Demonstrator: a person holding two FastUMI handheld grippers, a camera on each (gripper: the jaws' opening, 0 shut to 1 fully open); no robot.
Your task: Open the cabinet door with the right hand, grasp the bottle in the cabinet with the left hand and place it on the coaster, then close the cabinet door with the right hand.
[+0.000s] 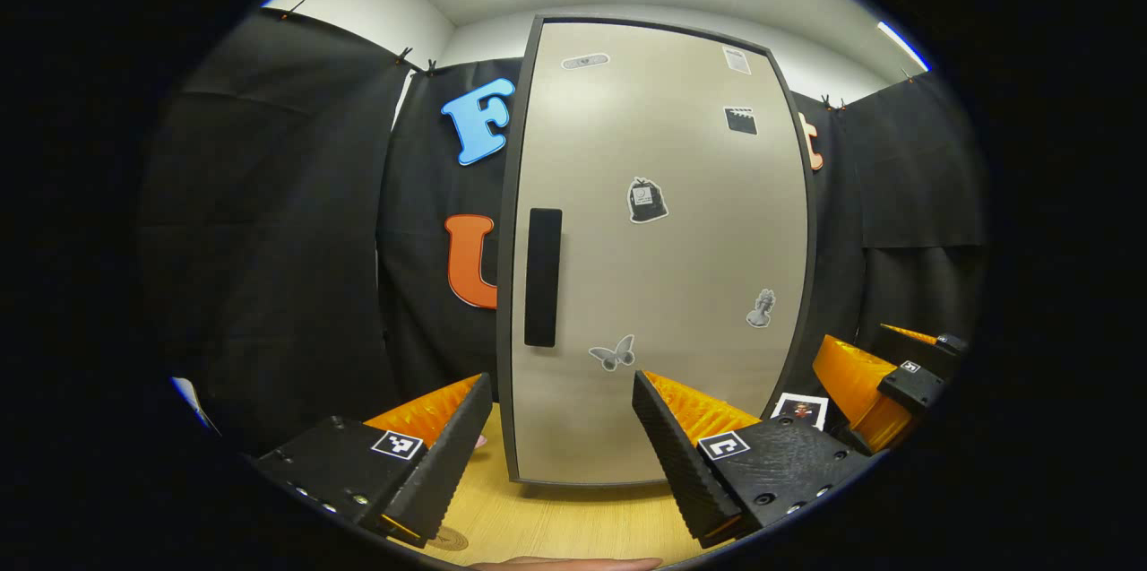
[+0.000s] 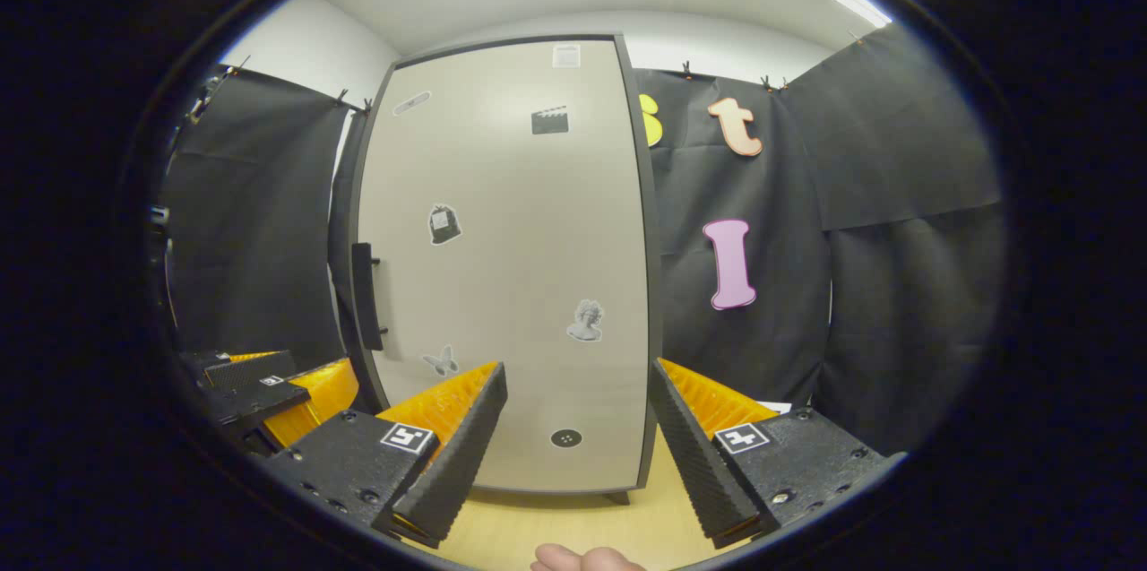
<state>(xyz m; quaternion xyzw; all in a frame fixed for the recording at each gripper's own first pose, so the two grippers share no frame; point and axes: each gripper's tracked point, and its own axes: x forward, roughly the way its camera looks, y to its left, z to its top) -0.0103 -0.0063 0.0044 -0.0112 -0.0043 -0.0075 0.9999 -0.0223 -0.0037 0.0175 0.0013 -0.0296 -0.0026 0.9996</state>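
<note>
The cabinet door [image 1: 663, 257] is closed, so the interior is concealed. The coaster [image 1: 448, 540] at lower centre is partly covered by a gripper finger. A hand [image 2: 582, 558] is cropped at the bottom edge.

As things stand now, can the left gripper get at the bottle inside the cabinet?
Probably not yet. The cabinet door is shut, so the inside is closed off. The left gripper is open in front of it, holding nothing. The door handle must be pulled first.
</note>
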